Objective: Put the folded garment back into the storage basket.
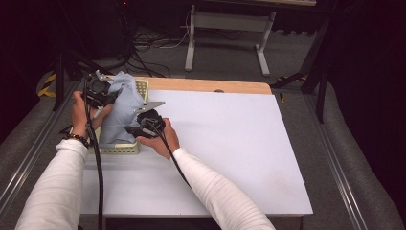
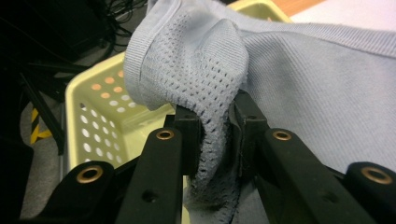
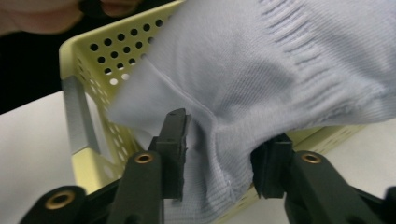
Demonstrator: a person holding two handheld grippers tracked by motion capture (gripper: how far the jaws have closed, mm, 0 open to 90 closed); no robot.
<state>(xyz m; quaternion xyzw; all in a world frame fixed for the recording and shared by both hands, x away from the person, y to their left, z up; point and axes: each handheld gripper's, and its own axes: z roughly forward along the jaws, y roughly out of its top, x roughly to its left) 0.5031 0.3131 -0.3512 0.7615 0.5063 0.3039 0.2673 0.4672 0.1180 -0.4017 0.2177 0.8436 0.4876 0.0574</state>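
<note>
At the left end of the white table (image 1: 230, 143), a pale-yellow perforated basket (image 1: 125, 149) stands on the tabletop with a light-blue knit garment (image 1: 122, 108) draped over and into it.

Left gripper (image 1: 111, 96): clenched on the garment. The left gripper view shows the jaws pinching a fold of open mesh fabric just below a ribbed edge band (image 2: 140, 51), with the cloth bunched between the pads and hanging below them.

Right gripper (image 1: 128, 128): the jaws straddle a gathered fold near a seam (image 3: 187, 100). The right gripper view shows the left pad standing apart from the cloth and the right pad at its edge; judged released, not clamping.

Handling judgement:
- The garment is light, soft and limp. It will sag wherever unsupported and offers no stiffness for pushing.
- The mesh zone may stretch or snag on a pad corner. The ribbed band and the seam are the firmer places to take hold.
- Lifting from one pinch point will likely let the remainder trail over the basket rim.

View differences:
- The high view gives the layout: both hands at the basket, garment heaped between them.
- The left gripper view alone resolves the mesh texture and the pinch.
- The right gripper view alone resolves the gap at the pad, and also a basket handle slot (image 3: 88, 123).
</note>
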